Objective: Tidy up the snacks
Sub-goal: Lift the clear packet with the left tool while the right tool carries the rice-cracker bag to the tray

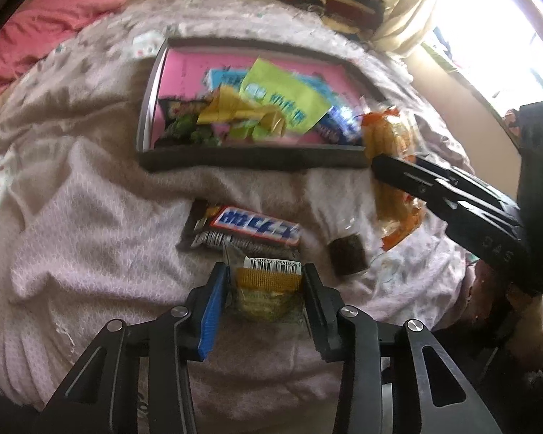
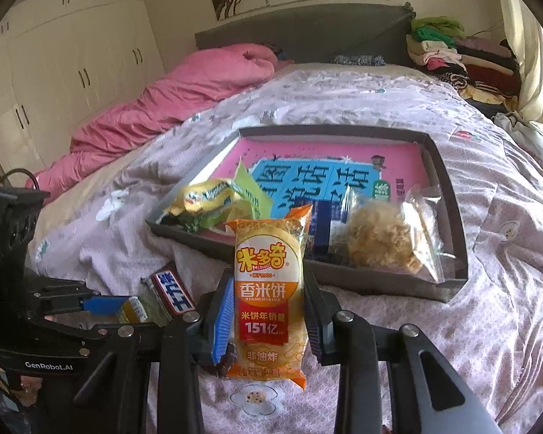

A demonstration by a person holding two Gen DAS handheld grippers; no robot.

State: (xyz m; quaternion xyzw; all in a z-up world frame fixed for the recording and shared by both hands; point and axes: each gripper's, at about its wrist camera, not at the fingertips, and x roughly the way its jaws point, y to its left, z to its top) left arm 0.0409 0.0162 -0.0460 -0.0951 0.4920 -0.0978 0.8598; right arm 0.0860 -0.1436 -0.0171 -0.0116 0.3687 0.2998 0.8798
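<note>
Two snacks are in hand at this moment, one per tool. Your right gripper (image 2: pixel 268 311) is clamped on the orange plastic rice-cracker packet (image 2: pixel 268 289), held upright by its lower half above the pale pink patterned bedspread (image 2: pixel 452 325), just short of the near wall of the shallow grey tray with the pink printed liner (image 2: pixel 449 195). Your left gripper (image 1: pixel 264 289) has its jaws closed against a small clear-wrapped cake with a barcode label (image 1: pixel 268 282), which appears to rest on the bedspread; whether it is lifted cannot be told.

Contents of the tray: a yellow crinkled snack bag (image 2: pixel 206 199), a lime-green flat packet (image 1: pixel 282 97), blue wrapped bars (image 1: pixel 336 123) and a clear bag of golden crumbly pastry (image 2: pixel 383 238) at the near right corner. Outside it, a blue-and-white wrapped chocolate bar (image 1: pixel 257 226) lies on a stack of silver wrappers just beyond your left tool, and a small dark brown square sweet (image 1: pixel 347 255) lies to its right.

Recommendation for the right hand: carry the packet over the near wall with clearance, since the top of it leans toward the heap. Set it flat on the bare liner at the far side, not on the pastry bag, which looks fragile. Release only once it rests. Keep your left tool low and clear of the right arm's path.
</note>
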